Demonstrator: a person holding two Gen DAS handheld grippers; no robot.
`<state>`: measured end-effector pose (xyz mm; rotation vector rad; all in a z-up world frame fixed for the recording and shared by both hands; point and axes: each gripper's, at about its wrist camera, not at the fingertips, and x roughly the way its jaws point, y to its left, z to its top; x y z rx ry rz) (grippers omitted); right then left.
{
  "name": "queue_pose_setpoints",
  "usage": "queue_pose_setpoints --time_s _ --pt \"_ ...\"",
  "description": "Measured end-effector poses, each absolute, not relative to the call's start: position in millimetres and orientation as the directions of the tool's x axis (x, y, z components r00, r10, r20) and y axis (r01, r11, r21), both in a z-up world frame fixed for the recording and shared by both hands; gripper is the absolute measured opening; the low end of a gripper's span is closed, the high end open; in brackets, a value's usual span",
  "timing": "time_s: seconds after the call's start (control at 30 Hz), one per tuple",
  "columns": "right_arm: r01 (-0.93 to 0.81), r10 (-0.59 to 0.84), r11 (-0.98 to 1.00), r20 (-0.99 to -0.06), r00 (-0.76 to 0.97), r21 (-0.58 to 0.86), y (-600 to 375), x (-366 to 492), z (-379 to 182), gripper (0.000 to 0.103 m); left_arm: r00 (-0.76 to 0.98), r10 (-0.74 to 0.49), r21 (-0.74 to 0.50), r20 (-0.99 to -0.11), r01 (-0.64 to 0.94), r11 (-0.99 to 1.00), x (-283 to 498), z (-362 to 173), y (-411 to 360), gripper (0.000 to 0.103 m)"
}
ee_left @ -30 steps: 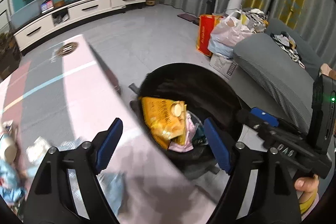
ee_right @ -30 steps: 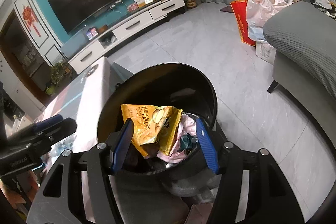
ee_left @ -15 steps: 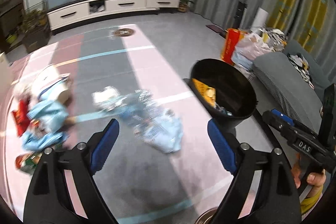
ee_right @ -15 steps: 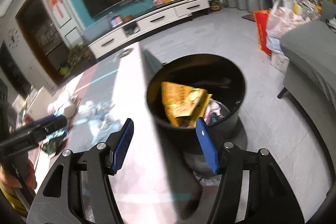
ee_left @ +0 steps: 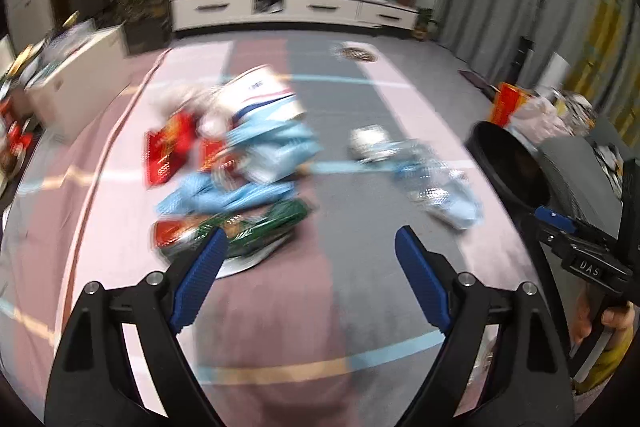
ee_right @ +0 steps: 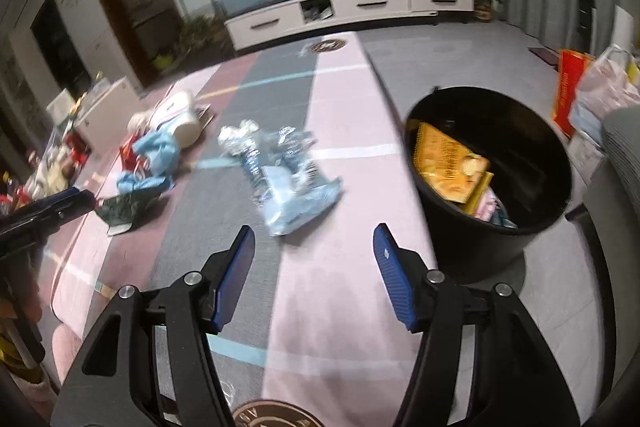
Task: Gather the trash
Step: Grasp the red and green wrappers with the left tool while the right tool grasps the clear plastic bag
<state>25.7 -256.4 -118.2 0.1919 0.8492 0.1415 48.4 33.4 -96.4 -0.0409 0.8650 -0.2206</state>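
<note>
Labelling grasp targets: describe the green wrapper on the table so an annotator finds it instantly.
Start at the striped pink and grey table, with the black bin off its right edge. Cross to the trash pile on the far left side. The green wrapper is the pile's nearest piece, dark green with a red end, just below the light blue wrappers.

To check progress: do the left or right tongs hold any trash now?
Nothing is held. The left tongs and right tongs both stand open and empty above the table.
</note>
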Motion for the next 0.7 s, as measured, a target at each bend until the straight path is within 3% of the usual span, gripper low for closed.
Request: queue_pose_setpoints --time_s 0.17,0.5,0.6,0.7 --pt "-0.084 0.198 0.978 -0.745 0.636 0.188 -232 47 -126 0.061 0.625 -0.176 -0.161 -0.761 0.081 0.984 51 -108 75 0.086" --pt "-0.113 0.164 0.986 -0.747 0.645 0.118 -212 77 -127 0.061 0.600 -0.224 -0.261 -0.768 0.025 0.965 71 -130 101 0.087" --pt "-0.119 0.163 0.986 -0.741 0.651 0.113 -207 87 -128 0.061 0.581 -0.279 -0.369 -0.764 -0.040 0.928 81 -139 121 0.087" --pt "-0.131 0.163 0.986 -0.742 0.651 0.102 -200 97 -131 0.061 0.580 -0.280 -0.402 -0.765 -0.090 0.911 88 -147 132 0.087"
